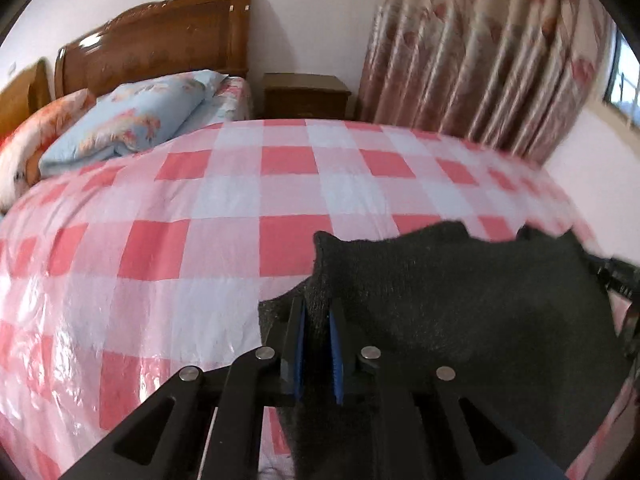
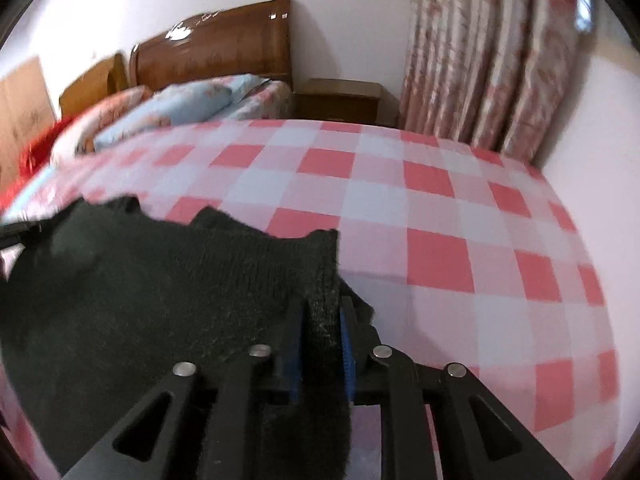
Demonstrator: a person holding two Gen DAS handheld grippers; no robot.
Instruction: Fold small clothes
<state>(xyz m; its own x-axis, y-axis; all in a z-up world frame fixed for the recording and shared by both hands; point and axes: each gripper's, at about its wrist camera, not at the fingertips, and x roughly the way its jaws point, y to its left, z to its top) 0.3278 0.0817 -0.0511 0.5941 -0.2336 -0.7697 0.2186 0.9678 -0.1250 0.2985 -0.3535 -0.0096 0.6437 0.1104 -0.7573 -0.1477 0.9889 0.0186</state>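
Observation:
A small black knitted garment (image 1: 460, 292) hangs stretched between my two grippers above the red and white checked cover (image 1: 224, 208). My left gripper (image 1: 318, 312) is shut on the garment's left corner, with cloth pinched between its blue pads. In the right wrist view my right gripper (image 2: 325, 316) is shut on the garment's (image 2: 168, 280) right corner. The other gripper shows only as a dark bit at the frame edge in each view. The garment's lower part is hidden behind the fingers.
The checked cover (image 2: 440, 208) lies over a bed. Pillows (image 1: 132, 120) and a wooden headboard (image 1: 156, 40) are at the far left. A wooden nightstand (image 1: 306, 96) and a floral curtain (image 1: 480, 52) stand beyond the bed.

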